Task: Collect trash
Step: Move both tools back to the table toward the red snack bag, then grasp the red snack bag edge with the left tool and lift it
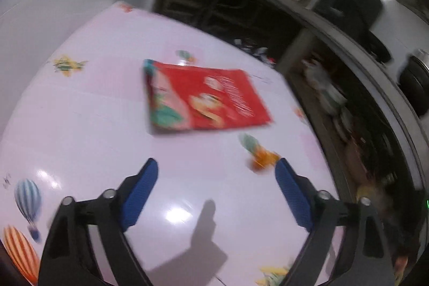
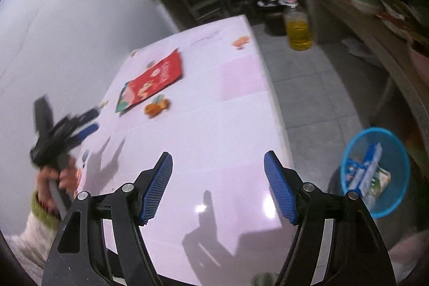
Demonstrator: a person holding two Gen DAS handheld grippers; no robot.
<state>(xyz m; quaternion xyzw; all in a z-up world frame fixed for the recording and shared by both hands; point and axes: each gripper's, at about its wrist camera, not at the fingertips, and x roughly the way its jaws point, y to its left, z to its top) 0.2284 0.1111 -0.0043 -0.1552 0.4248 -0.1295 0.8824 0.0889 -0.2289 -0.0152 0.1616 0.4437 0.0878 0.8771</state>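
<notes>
Both tongs stand wide and hold nothing; the left gripper hangs over the table with the red wrapper lying flat mid-frame ahead of it; the right gripper is over bare table, the wrapper up left, the blue bin on the floor at lower right — some trash already inside. Seemingly the reach; next, close in and pinch a wrapper edge.

Left gripper hangs tilted down, jaws wide apart, nothing between them. Right gripper likewise, jaws apart and empty. A hand grips the left handle.
</notes>
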